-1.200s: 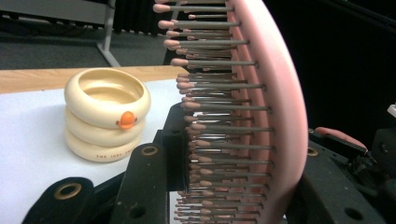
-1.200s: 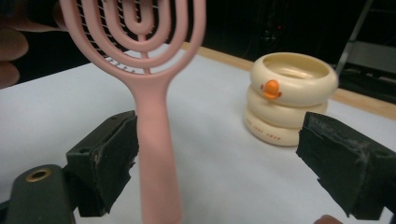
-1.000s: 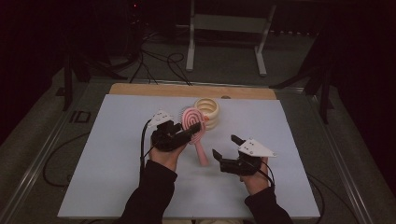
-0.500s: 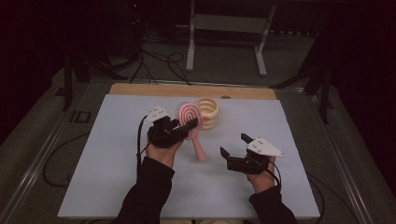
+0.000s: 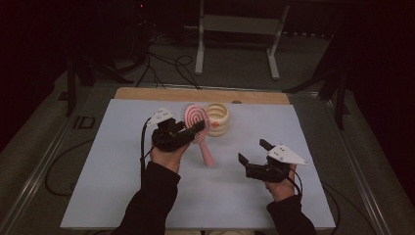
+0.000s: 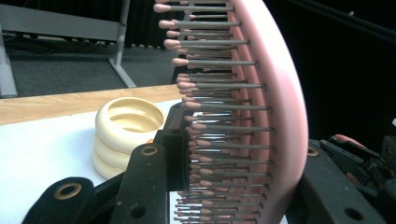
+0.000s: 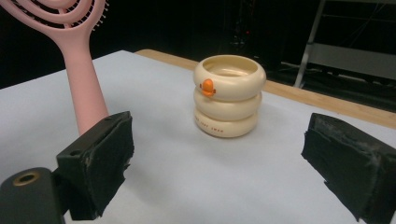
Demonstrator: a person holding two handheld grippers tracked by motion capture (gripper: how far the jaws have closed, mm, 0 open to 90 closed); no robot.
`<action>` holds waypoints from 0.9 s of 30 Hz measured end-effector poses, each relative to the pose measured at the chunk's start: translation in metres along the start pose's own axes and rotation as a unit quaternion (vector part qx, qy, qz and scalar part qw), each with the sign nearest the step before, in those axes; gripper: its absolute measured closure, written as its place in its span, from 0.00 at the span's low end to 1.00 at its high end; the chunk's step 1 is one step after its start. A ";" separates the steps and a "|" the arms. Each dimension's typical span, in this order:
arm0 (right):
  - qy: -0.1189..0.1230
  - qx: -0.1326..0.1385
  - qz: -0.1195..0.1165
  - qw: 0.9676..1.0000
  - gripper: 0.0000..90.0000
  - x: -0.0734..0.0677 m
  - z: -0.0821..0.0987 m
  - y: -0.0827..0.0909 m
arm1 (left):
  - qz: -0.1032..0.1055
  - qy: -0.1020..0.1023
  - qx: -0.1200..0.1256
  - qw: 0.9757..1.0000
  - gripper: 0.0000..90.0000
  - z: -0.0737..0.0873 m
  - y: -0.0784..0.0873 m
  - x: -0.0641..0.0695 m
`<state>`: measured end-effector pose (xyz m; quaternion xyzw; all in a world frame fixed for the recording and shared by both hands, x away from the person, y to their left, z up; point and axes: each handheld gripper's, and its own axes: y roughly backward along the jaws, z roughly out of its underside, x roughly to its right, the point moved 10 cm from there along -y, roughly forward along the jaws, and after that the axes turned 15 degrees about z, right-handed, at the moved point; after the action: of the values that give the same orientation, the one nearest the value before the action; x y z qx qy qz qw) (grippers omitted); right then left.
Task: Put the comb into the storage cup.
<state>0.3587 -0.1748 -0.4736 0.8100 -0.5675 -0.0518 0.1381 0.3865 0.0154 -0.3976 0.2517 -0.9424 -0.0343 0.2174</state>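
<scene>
High view: right tongs (image 5: 249, 152) drew farther from hairbrush (image 5: 195, 119).

Hairbrush (image 5: 196, 128) just left of ring stack (image 5: 218, 119), both on table (image 5: 107, 166) centre-rear.

Cream holder (image 7: 229, 95) bears lettering (perhaps too small).

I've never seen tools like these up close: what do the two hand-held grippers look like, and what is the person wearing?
Each is a black two-jaw tool. The left gripper and the right gripper both carry a pale three-cornered plate on top and trail a black cable. The right one's jaws end in rough black foam pads. The person wears dark long sleeves.
</scene>
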 end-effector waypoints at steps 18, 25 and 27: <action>-0.010 0.013 0.011 1.000 0.09 0.018 0.003 0.010 | -0.001 -0.006 0.006 1.000 0.72 -0.010 0.004 -0.004; -0.020 0.022 0.029 0.999 0.09 0.030 0.005 0.014 | -0.001 -0.009 0.009 1.000 0.72 -0.016 0.006 -0.005; -0.021 0.024 0.032 0.999 0.09 0.032 0.005 0.014 | -0.003 -0.010 0.009 1.000 0.72 -0.017 0.007 -0.006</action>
<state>0.3555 -0.2098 -0.4720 0.7935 -0.5968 -0.0503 0.1083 0.3952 0.0250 -0.3831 0.2556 -0.9442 -0.0291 0.2055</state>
